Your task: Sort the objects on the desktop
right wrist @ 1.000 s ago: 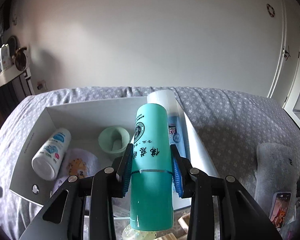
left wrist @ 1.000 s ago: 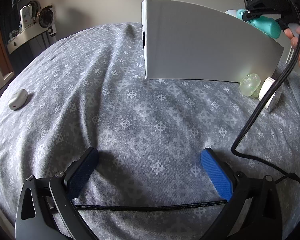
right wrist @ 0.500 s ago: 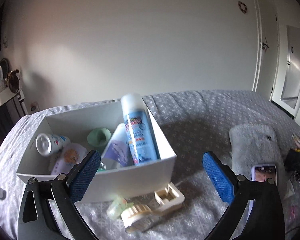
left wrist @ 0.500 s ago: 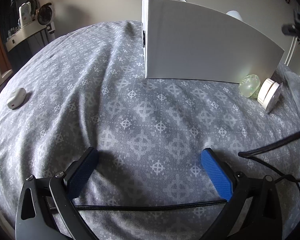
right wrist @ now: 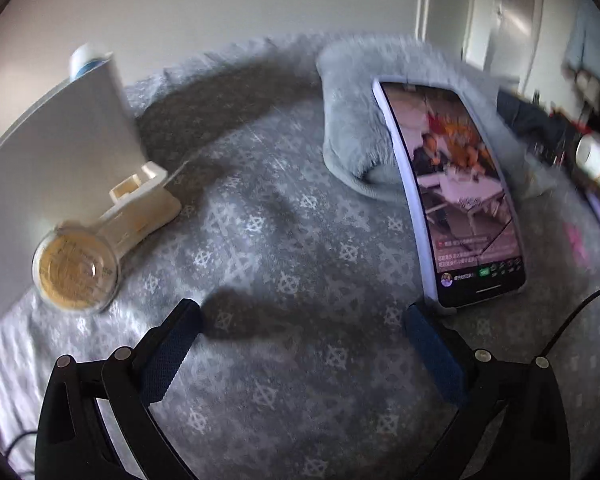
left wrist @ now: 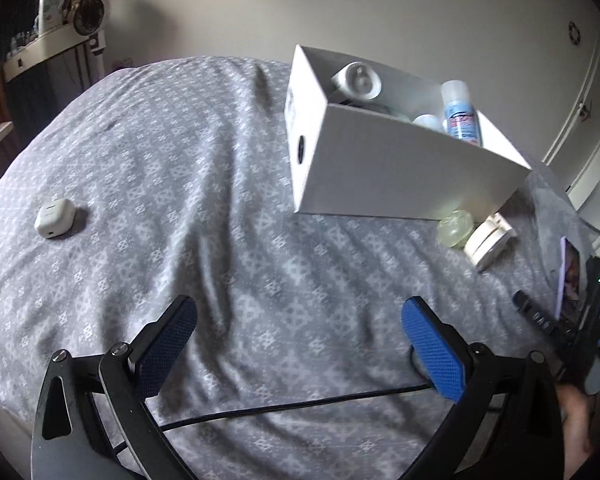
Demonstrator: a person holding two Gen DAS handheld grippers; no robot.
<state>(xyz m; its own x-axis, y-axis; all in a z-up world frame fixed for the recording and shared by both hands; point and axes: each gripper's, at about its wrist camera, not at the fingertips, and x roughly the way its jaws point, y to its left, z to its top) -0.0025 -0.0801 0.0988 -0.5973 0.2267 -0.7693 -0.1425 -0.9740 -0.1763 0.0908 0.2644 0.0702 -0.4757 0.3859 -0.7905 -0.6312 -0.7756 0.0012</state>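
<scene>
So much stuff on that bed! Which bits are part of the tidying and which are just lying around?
Likely part of the sorting:
white cardboard box
blue-and-white spray can in it
pale green translucent jar
cream plastic dispenser
small white earbud case

Probably just lying about:
lit smartphone
fluffy grey cushion
grey patterned bedsheet

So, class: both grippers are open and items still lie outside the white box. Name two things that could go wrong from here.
1. The phone leans on a soft cushion, right by the right gripper; a nudge could tip it.
2. The tape dispenser and clear jar sit tight against the box, so closing fingers may shove the box and topple the blue spray can.
</scene>
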